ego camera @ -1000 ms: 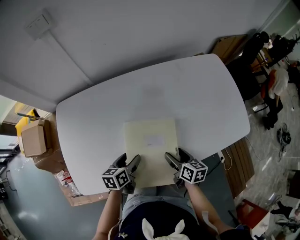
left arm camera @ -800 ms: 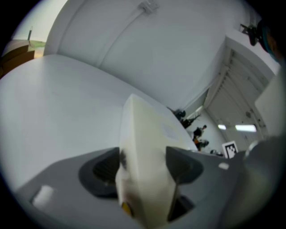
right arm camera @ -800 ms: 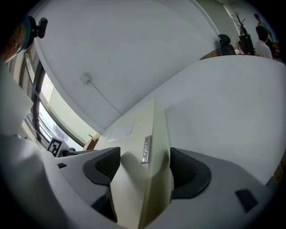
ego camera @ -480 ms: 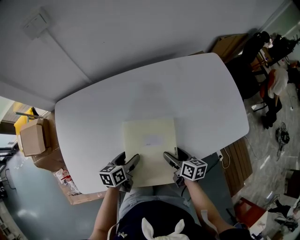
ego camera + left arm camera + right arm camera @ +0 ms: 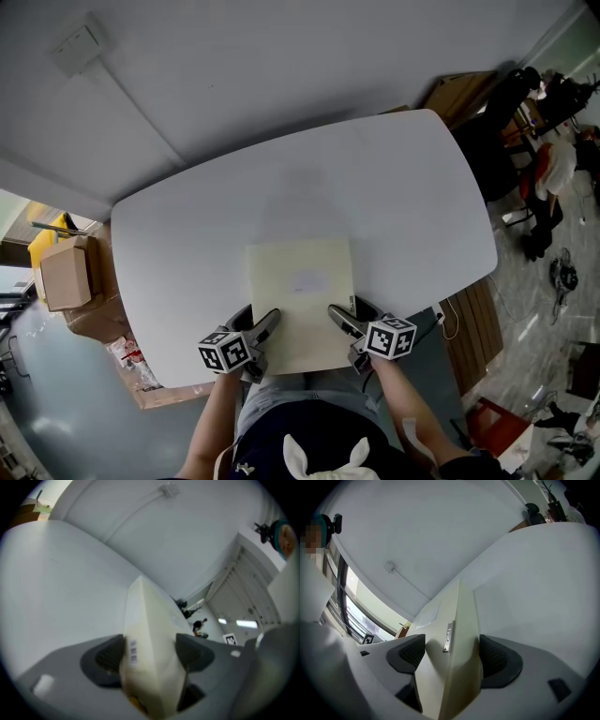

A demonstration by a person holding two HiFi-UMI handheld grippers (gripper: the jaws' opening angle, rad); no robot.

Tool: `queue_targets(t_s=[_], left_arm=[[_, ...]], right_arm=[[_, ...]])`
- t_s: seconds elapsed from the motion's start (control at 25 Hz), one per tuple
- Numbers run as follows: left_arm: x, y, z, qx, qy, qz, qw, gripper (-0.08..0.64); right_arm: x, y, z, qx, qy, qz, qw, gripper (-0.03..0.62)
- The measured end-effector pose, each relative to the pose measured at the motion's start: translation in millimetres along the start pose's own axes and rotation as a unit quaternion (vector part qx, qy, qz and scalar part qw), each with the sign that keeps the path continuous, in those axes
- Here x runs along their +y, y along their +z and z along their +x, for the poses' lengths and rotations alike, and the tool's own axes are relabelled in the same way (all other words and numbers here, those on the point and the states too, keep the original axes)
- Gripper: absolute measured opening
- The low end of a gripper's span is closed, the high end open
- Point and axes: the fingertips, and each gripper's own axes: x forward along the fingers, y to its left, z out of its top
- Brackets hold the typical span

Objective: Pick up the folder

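Currently, the pick-up is judged not to be completed. The folder [image 5: 300, 305] is seen lying flat on the bench [image 5: 187, 234], at its near edge, with the near end projecting a little past the rim toward the person. The left claw [image 5: 254, 324] is set at the folder's near-left corner and the right claw [image 5: 345, 317] at its near-right corner. Both claws have just been opening and are now spread wide. In each gripper view the folder's edge is seen between the two pads [image 5: 499, 660], but it is not judged to be clamped; light contact with a pad cannot be ruled out. As judged, what is left is for both claws to be closed on the edge and the folder to be raised clear of the bench.

The folder is a pale cream rectangle, matt, apparently of card or thin plastic, with a faint rectangular label patch [image 5: 309, 279] on the cover. A small barcode sticker [image 5: 132, 651] is carried near the left claw, and a narrow printed tab [image 5: 448, 641] near the right. The gripped edge is seen to bulge slightly, so some flex is to be expected. The bench top is a smooth white slab with rounded corners. The pads are dark, ribbed inserts set in grey housings.
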Motion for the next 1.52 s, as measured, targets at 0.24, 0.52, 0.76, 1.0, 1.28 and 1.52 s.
queue_targets(t_s=[0.24, 0.52, 0.76, 1.0, 1.28, 1.52], left_arm=[[-1, 0, 1, -0.002, 0.008, -0.002, 1.0, 0.334], [-2, 1, 1, -0.01, 0.018, -0.011, 0.9997, 0.333], [-7, 7, -5, -0.037, 0.031, -0.017, 0.9987, 0.333], [-12, 16, -11, -0.05, 0.039, -0.007, 0.998, 0.333], [-24, 28, -18, -0.074, 0.03, -0.001, 0.9968, 0.333], [-35, 37, -26, -0.079, 0.029, 0.012, 0.9964, 0.333]], right_arm=[[1, 0, 0, 0.004, -0.008, -0.015, 1.0, 0.319], [3, 1, 0, -0.001, -0.026, -0.017, 1.0, 0.318], [12, 6, -1, -0.013, -0.035, -0.035, 0.999, 0.318], [20, 12, -3, -0.022, -0.03, -0.042, 0.998, 0.318], [33, 28, -10, -0.031, -0.025, -0.064, 0.997, 0.318], [44, 36, -17, -0.04, -0.022, -0.067, 0.997, 0.318]])
